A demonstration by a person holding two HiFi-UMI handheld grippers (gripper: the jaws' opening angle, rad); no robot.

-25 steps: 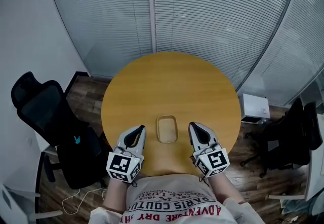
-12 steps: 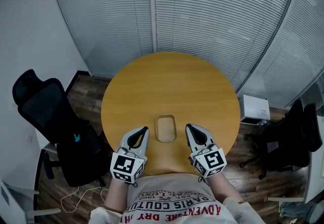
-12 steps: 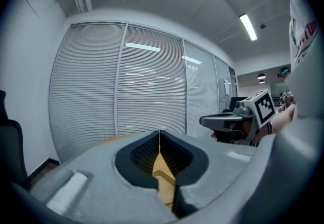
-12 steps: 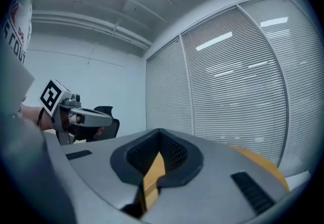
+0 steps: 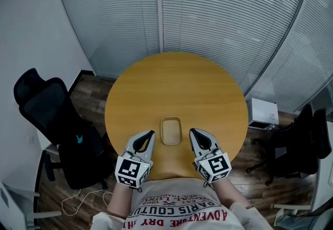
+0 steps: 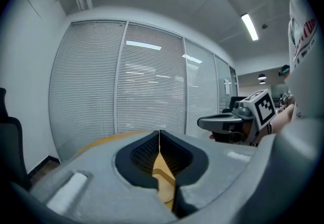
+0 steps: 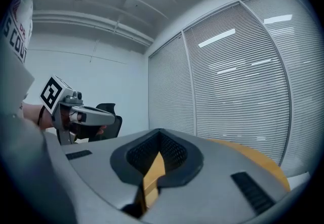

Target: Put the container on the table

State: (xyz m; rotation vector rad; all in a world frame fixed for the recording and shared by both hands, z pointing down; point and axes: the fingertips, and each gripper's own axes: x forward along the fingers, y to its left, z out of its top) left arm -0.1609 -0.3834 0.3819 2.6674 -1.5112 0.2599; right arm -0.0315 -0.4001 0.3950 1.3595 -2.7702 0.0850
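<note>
A small tan rectangular container [image 5: 170, 130] sits on the round wooden table [image 5: 177, 88], near its front edge. My left gripper [image 5: 150, 135] is just left of the container, shut and empty. On the other side my right gripper [image 5: 191, 133] is shut too, with nothing in it. Neither touches the container. In the left gripper view the jaws meet at the tips [image 6: 159, 132] with only table showing behind, and the right gripper [image 6: 223, 122] shows at the right. In the right gripper view the jaws are shut [image 7: 159, 133], and the left gripper [image 7: 88, 115] is at the left.
A black office chair [image 5: 49, 114] stands left of the table, another dark chair [image 5: 302, 143] at the right. A white box [image 5: 261, 112] sits on the floor by the right edge. Blinds over glass walls [image 5: 208, 10] curve behind the table.
Both grippers have drawn slightly inward toward the container, the left one shifting right. The container has not moved.
</note>
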